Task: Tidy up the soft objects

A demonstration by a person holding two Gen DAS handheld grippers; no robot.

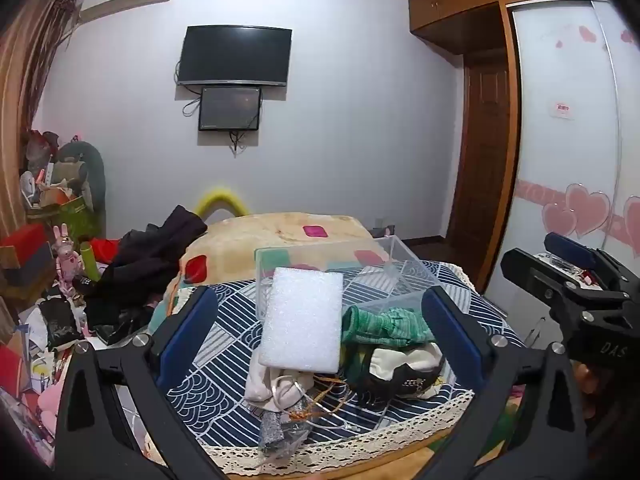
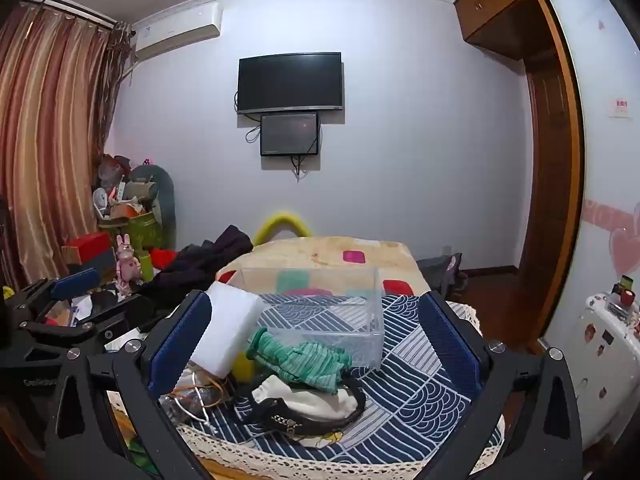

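Note:
A white foam pad (image 1: 302, 320) leans against a clear plastic box (image 1: 340, 264) on a blue patterned cloth (image 1: 224, 344). Beside it lie a green knit item (image 1: 380, 322), a cream sock with a black band (image 1: 404, 368), and a tangle of cords and small cloths (image 1: 288, 408). My left gripper (image 1: 320, 332) is open, its blue pads wide apart around the pile, above it. My right gripper (image 2: 316, 340) is open over the same pile: foam pad (image 2: 228, 328), green knit (image 2: 308, 360), cream sock (image 2: 304, 400), clear box (image 2: 320, 304).
A beige blanket (image 1: 280, 232) covers the bed behind the box. Dark clothes (image 1: 148, 256) lie at its left. Cluttered boxes and toys (image 1: 48, 248) stand at far left. A wooden wardrobe (image 1: 480, 160) and a white sliding door are at right. The right gripper shows in the left wrist view (image 1: 572, 280).

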